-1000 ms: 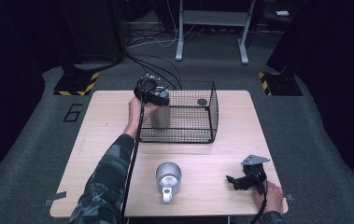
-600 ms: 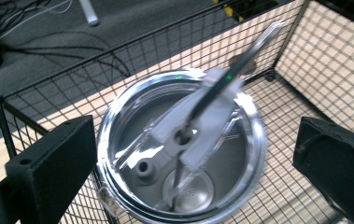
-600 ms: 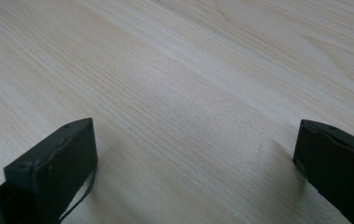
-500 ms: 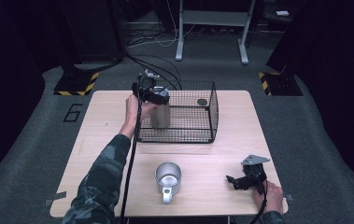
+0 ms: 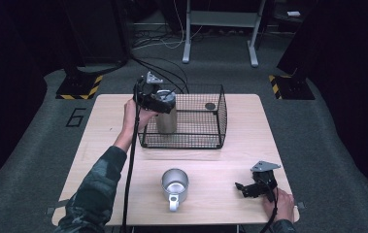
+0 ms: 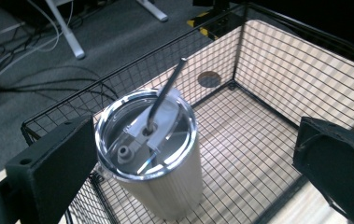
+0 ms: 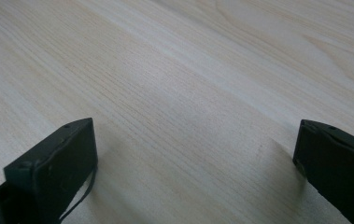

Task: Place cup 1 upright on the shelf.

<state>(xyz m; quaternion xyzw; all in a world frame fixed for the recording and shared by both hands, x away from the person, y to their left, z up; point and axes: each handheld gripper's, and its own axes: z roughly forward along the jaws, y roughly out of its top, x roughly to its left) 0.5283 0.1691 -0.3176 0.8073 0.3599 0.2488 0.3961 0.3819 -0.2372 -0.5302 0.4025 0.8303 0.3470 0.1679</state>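
Farthest left, my left gripper point(image 5: 158, 99) hovers at the near-left corner of the wire basket point(image 5: 219, 115), its jaws spread wide on either side of the lidded tumbler point(image 5: 166, 115). In the left gripper view the tumbler point(image 6: 158, 172) stands upright on the basket floor, one jaw just beside its rim, the other well apart, so nothing is clamped. It has a ribbed cream body, a clear lid and a metal straw point(image 6: 164, 100) leaning out of the lid slot. I judge it stiff and fairly heavy, top-heavy if filled; the lid looks slick, so I would grip the ribbed wall below the rim and keep clear of the straw. A small dark disc point(image 5: 210, 106) lies at the basket's far right corner. Nearer me on the table point(image 5: 99, 145), a steel mug point(image 5: 175, 184) sits open side up. Far right, my right gripper point(image 5: 255, 187) rests low over bare table, jaws wide and empty.
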